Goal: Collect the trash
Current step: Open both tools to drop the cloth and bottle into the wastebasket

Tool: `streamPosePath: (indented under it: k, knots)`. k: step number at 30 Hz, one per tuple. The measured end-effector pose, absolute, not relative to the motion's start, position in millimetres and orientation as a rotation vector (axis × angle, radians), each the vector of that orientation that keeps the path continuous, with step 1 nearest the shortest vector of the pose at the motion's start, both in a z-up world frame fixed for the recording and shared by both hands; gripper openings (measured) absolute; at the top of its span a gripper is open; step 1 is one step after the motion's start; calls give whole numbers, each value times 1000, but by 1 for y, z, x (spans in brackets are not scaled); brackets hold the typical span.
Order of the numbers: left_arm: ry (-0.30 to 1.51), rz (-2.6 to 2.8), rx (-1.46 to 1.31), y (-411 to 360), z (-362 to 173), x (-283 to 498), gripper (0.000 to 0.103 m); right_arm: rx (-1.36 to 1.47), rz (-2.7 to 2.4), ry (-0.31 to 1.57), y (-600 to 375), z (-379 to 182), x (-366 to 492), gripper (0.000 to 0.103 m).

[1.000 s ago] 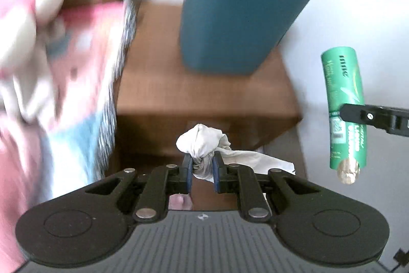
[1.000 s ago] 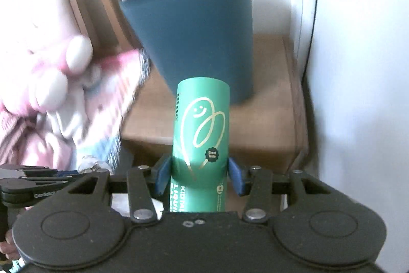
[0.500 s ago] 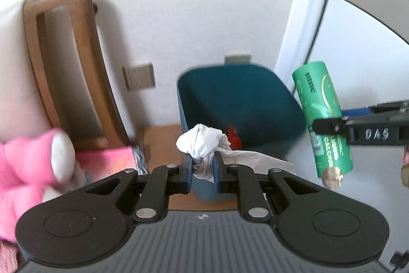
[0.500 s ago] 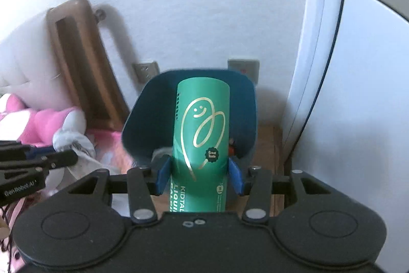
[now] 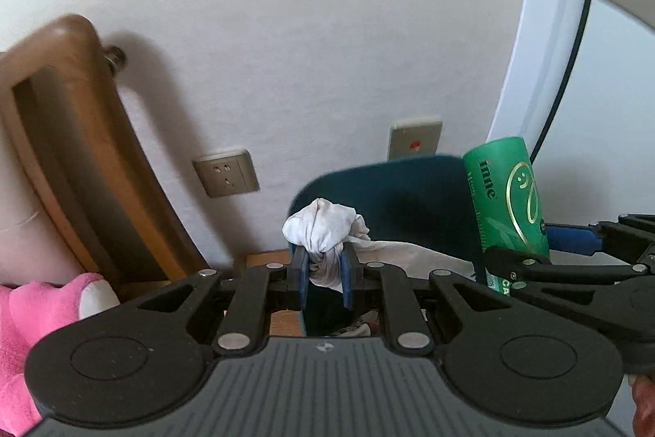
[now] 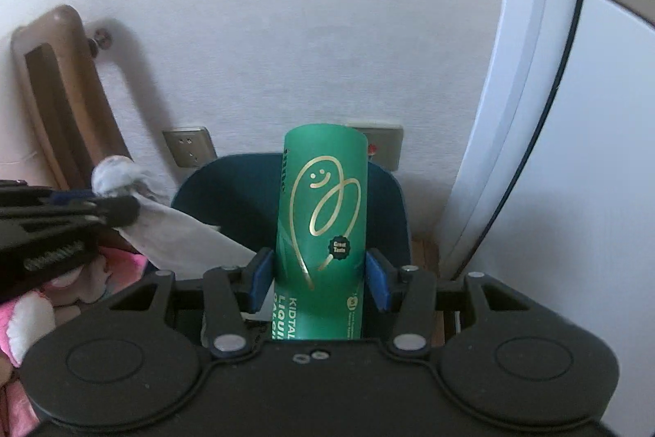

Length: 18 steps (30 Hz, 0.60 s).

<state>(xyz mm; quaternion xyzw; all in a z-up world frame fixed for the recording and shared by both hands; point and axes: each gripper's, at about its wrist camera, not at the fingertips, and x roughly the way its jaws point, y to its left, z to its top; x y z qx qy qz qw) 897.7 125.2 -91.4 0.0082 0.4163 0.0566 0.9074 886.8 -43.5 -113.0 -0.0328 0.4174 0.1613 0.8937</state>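
Both loads held over the bin, release pending. Left tool [image 5: 323, 275] clamped on a crumpled white tissue [image 5: 323, 228], in front of the teal bin [image 5: 393, 191]. Right tool [image 6: 319, 279] clamped on a green tube [image 6: 321, 216], upright above the bin mouth. Next, by my reading: carry each over the opening, then let the pads part (tissue tail drapes across the rim, may snag). Bin floor mostly hidden; contents unclear. Tube's lower end cut off behind the tool body.

Both tongs loaded, side by side.
L tongs [image 5: 323, 275] nearly closed, pads pinching a white tissue wad [image 5: 323, 228]; R tongs [image 6: 319, 279] wider, pads clamped on a green tube [image 6: 321, 232], held upright.
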Motion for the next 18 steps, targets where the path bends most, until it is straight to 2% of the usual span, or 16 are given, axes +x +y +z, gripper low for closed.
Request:
streamPosePath:
  k: [5, 18]
  knots:
    - [939, 105, 58, 119, -124, 915, 15, -86, 325, 925, -39, -140, 894, 47]
    - [1058, 49, 91, 104, -166, 931, 15, -125, 309, 993, -38, -158, 895, 46]
